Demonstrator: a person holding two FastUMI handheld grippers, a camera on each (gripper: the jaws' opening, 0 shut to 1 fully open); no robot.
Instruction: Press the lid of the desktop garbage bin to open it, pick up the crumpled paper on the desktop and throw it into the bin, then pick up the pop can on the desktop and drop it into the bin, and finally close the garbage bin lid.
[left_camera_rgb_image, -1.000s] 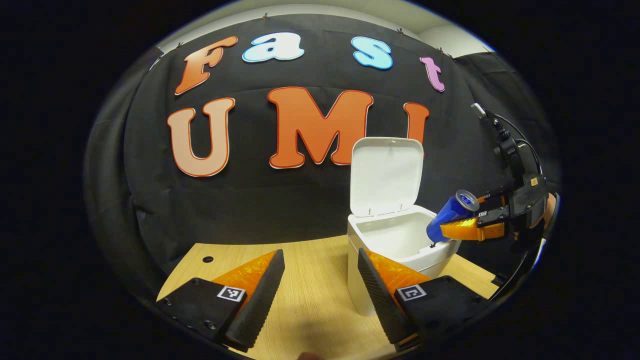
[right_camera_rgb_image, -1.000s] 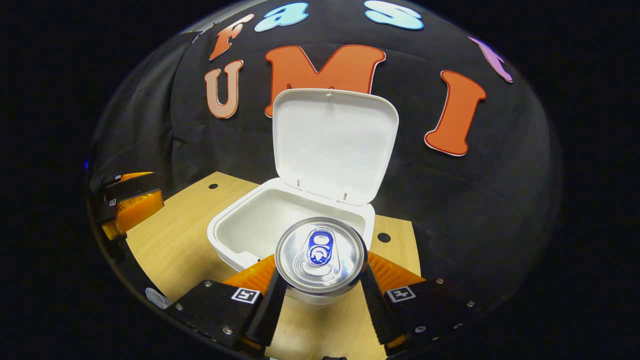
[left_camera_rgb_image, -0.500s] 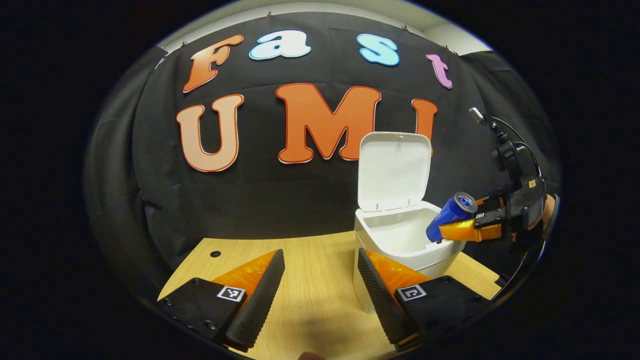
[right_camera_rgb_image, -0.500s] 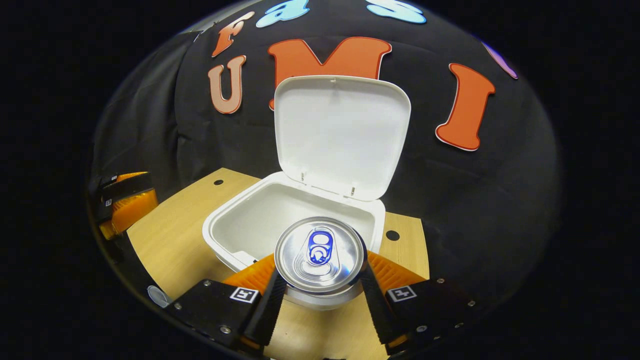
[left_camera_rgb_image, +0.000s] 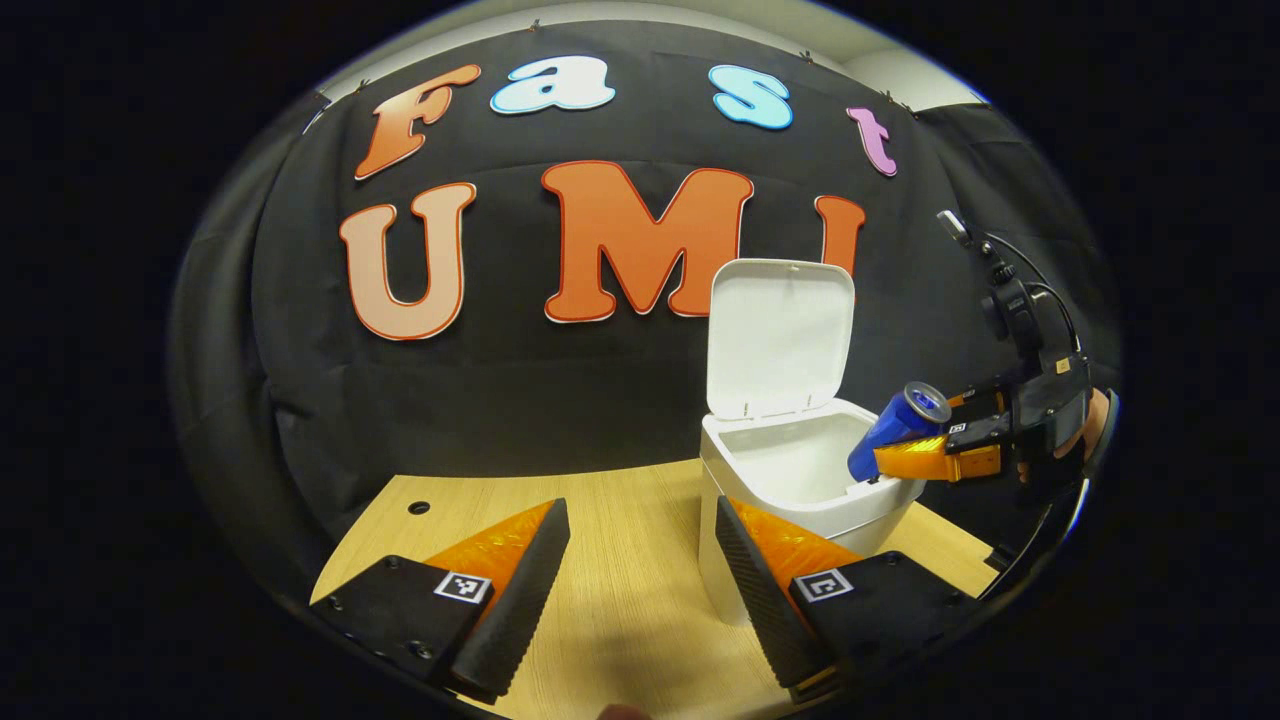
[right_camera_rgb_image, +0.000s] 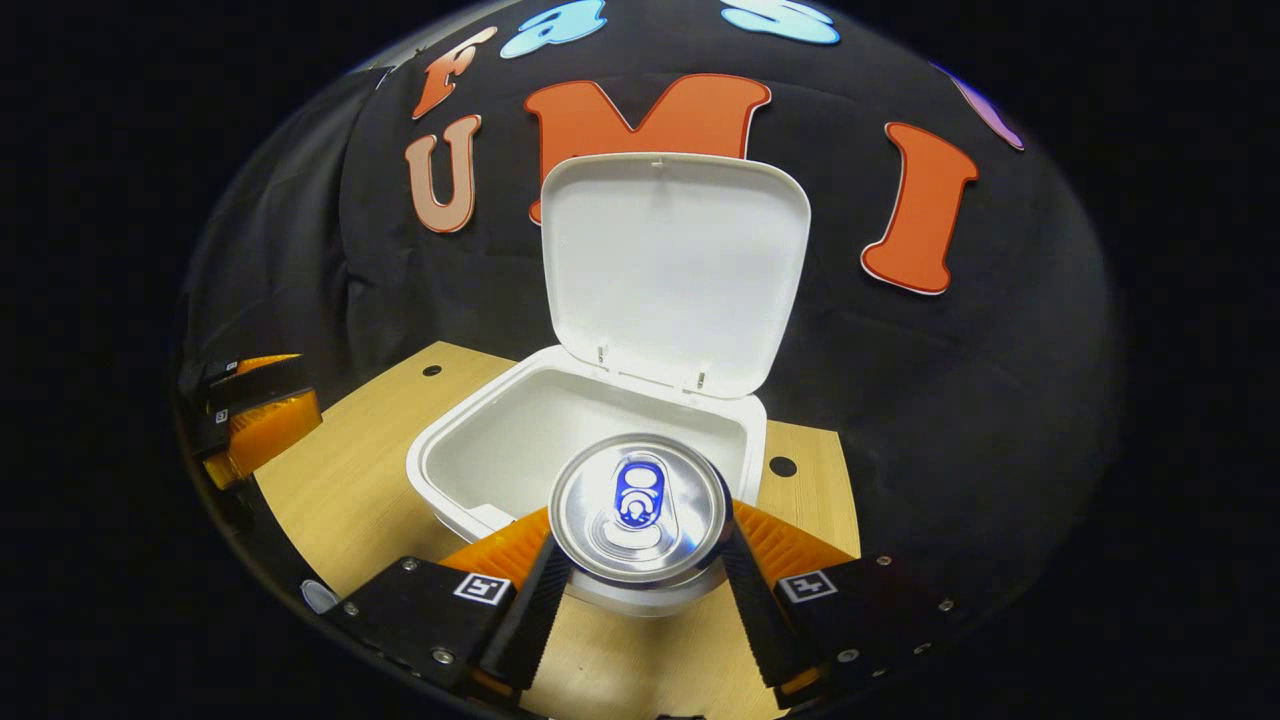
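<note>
Over the last second the right gripper (right_camera_rgb_image: 638, 600), clamped on the pop can (right_camera_rgb_image: 638, 508), edges it at centre frame over the open bin (right_camera_rgb_image: 500, 450), nearly ready to drop, while the left gripper (left_camera_rgb_image: 640, 585) idles agape, empty.

One white bin (right_camera_rgb_image: 470, 470) with one raised lid (right_camera_rgb_image: 672, 270), centre of frame; one pop can (right_camera_rgb_image: 640, 508) at lower centre. Two grippers: one (right_camera_rgb_image: 640, 600) at the bottom edge, another (right_camera_rgb_image: 245, 415) at far left. One wooden table (right_camera_rgb_image: 340, 490), with two small holes visible.

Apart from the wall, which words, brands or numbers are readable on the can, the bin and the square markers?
No text can be read.
can: top without words, side too small to read.
bin: none.
markers: square code patterns, no words.
</note>
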